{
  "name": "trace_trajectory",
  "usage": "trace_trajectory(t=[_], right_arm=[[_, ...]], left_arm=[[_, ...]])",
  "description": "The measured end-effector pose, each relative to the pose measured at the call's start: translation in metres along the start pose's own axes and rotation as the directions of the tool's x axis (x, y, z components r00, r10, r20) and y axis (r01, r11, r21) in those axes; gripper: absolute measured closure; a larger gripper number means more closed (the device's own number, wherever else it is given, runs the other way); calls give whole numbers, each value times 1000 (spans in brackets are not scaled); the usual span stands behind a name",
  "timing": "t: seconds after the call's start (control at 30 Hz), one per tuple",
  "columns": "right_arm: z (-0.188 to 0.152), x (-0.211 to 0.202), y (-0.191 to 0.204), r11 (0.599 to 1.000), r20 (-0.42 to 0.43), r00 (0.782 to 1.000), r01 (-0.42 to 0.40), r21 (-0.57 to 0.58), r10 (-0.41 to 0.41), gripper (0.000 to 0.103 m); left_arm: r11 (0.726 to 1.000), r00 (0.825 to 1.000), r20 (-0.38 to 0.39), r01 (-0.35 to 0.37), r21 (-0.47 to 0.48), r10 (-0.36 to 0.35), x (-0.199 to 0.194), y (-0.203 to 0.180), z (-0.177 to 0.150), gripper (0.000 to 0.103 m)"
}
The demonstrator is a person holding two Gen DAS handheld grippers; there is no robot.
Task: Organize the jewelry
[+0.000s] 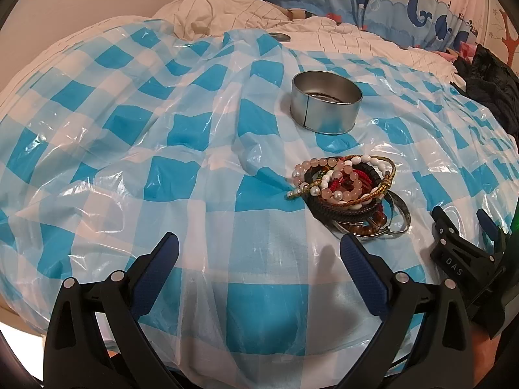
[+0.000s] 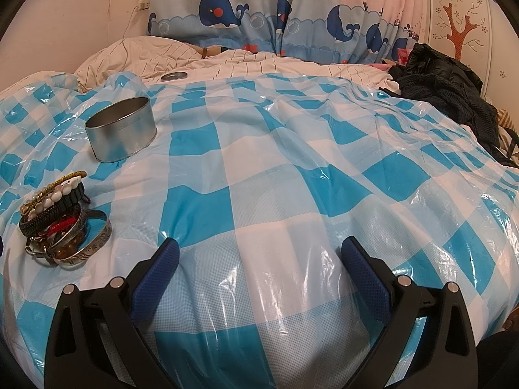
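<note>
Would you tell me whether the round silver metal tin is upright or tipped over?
Upright. The round silver metal tin stands on its base on the blue-and-white checked plastic sheet, its open rim facing up in both views.

i saw a glossy, crinkled plastic sheet (image 2: 292,175), a dull brushed metal tin (image 1: 326,107), smooth beads and woven cord in the bracelet pile (image 1: 347,191), and matt textured blue pads (image 2: 363,275).

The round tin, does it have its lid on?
No, the round tin stands open on the checked sheet, showing its inside.
</note>
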State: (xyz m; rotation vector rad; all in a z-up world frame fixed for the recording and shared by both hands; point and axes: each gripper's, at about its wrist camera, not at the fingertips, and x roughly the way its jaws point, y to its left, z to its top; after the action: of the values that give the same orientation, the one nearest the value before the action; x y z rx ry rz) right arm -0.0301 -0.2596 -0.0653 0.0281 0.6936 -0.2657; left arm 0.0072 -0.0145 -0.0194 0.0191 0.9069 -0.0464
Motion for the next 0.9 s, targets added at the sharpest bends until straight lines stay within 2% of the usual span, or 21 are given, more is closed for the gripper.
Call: trace_trajectory(t=[0.9], right_arm=[[0, 0, 0, 1000, 0, 1000, 0, 0, 0, 7]], left_arm=[[1000, 1000, -8, -4, 16, 4, 2, -3, -2, 7]])
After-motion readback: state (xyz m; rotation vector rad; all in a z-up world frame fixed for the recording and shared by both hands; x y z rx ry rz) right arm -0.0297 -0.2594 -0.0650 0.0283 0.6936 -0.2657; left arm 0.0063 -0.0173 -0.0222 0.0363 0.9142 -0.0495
